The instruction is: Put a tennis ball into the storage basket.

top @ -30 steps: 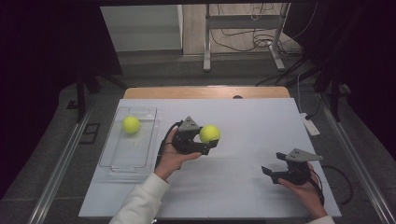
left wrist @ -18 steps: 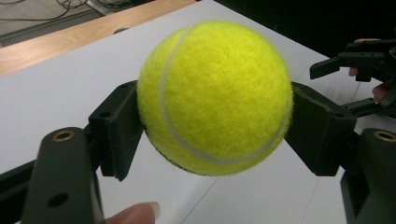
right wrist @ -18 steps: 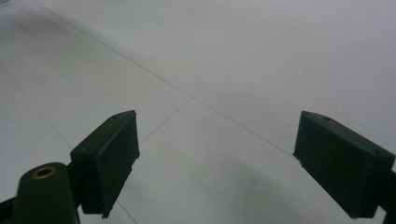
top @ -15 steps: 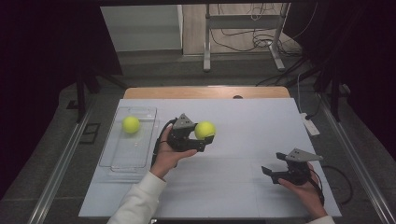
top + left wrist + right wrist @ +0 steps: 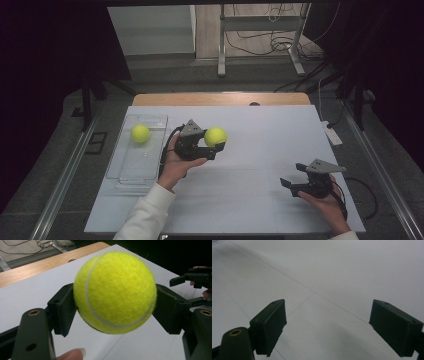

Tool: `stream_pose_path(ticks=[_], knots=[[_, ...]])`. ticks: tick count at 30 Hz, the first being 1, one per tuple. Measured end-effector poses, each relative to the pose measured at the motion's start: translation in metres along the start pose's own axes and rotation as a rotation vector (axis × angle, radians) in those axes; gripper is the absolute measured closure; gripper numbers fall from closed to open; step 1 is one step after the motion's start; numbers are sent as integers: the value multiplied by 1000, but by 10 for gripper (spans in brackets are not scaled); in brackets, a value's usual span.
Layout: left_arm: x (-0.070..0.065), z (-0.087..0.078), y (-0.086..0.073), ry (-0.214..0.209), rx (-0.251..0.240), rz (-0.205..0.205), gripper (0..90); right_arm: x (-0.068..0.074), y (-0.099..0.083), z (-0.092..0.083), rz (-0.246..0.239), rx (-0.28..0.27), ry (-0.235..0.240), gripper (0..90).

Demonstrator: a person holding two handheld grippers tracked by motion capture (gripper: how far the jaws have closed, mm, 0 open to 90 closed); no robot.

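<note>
Tennis ball [image 5: 215, 136] sits clamped between the left gripper [image 5: 210, 145] jaws at the middle of the high view, above the white table [image 5: 250, 200]. Another ball [image 5: 140, 133] lies in the clear tray [image 5: 122, 175] at left. Lower right, the right gripper [image 5: 290, 186] hovers with jaws apart.

Hidden and cut-off parts

The held tennis ball [image 5: 115, 291] hides the left gripper's [image 5: 113, 312] pad faces; the right gripper's [image 5: 337, 322] right jaw and the person's forearms run off the pictures' edges.
</note>
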State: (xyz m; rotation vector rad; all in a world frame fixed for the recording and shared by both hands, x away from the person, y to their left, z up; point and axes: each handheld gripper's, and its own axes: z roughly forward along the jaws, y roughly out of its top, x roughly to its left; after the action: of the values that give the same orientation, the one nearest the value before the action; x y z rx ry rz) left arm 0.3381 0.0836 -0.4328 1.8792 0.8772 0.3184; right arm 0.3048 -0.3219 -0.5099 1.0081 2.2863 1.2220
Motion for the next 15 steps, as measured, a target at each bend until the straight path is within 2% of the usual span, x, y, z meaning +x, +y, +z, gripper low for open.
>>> stream_pose_path(ticks=[15], knots=[[7,-7,-1,18,-7,-10,261,0,0,0,1,-1,1,143]])
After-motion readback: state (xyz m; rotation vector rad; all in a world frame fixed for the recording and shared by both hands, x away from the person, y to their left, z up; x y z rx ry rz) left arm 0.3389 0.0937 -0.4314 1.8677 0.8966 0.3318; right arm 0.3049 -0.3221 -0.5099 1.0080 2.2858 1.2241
